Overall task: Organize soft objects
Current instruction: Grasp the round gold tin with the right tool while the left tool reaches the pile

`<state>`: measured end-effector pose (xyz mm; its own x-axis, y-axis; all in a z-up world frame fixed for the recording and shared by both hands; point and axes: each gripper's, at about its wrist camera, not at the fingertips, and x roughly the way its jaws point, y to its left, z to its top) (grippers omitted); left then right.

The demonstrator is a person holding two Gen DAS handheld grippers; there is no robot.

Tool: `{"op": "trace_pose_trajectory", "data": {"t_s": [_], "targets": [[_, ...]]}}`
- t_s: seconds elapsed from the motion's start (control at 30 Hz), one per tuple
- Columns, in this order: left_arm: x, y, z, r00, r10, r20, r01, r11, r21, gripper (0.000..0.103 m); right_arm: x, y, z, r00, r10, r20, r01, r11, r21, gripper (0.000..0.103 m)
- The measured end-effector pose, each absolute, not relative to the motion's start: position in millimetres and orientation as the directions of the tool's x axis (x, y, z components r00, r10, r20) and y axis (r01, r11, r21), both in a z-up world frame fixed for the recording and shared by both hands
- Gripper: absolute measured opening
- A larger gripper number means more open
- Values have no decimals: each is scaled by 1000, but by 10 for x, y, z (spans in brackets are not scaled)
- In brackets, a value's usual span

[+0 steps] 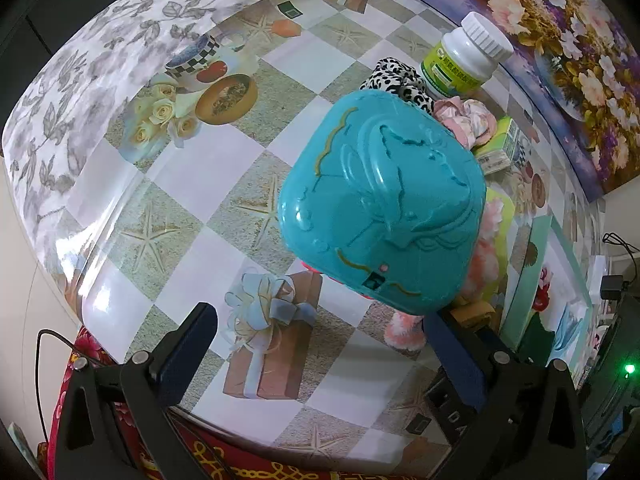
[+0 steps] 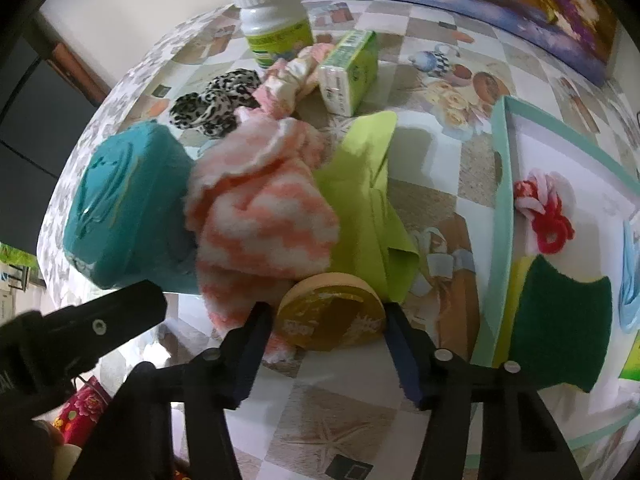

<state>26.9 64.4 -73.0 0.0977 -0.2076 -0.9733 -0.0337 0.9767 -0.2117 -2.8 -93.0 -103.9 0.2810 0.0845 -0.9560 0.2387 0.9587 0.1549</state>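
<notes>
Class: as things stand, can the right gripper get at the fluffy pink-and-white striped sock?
Probably not directly. The right gripper has its open jaws either side of a round yellow tin, which sits between it and the fluffy pink-and-white striped sock just beyond.

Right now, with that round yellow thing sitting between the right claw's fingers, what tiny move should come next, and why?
Probably close the right claw on the round yellow tin. Its fingers stand open on either side of the tin, apparently not yet squeezing it. The tin is hard and lies against the pink-and-white fuzzy cloth, so shifting it aside should free that soft piece for the mint-rimmed tray.
</notes>
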Motion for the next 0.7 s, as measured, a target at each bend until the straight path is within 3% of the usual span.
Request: {"op": "trace_pose_trajectory", "data": {"t_s": [0.7], "targets": [[213, 449, -777, 74, -253, -965, 15, 968, -252, 103, -270, -1248, -868, 307, 138, -942, 297, 926, 233, 55]]}}
